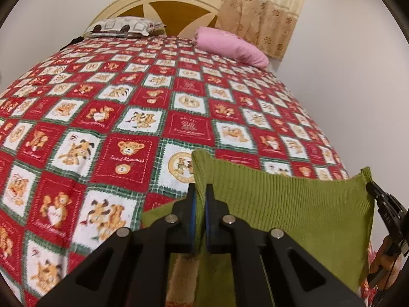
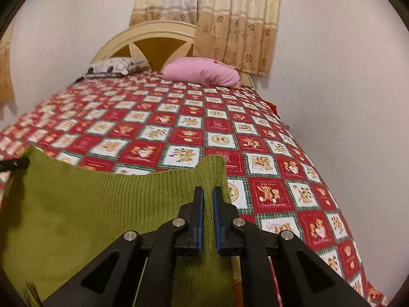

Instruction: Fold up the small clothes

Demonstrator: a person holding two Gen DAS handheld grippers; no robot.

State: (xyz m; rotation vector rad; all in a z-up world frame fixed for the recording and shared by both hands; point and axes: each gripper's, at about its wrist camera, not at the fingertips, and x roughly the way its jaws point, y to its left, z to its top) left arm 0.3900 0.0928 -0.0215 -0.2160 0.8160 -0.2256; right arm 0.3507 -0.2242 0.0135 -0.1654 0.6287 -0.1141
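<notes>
Left gripper (image 1: 201, 192): jaws closed on one top corner of the green knit (image 1: 294, 204). Right gripper (image 2: 208, 194): jaws closed on the other top corner of the same knit (image 2: 89, 212). Knit: ribbed, held up between the two grippers, top edge sagging between the pinched corners, lower part hanging near the bed's near edge. Bedspread (image 1: 143, 107): red-and-white teddy-bear squares, flat and bare from knit to pillows. Pink pillow (image 2: 202, 73): far right, by the wall. Patterned pillow (image 2: 115, 67): far left. Headboard (image 2: 153, 35): cream, arched. Curtain (image 2: 235, 25): behind, right. Wall (image 2: 345, 89): close along the bed's right edge.
</notes>
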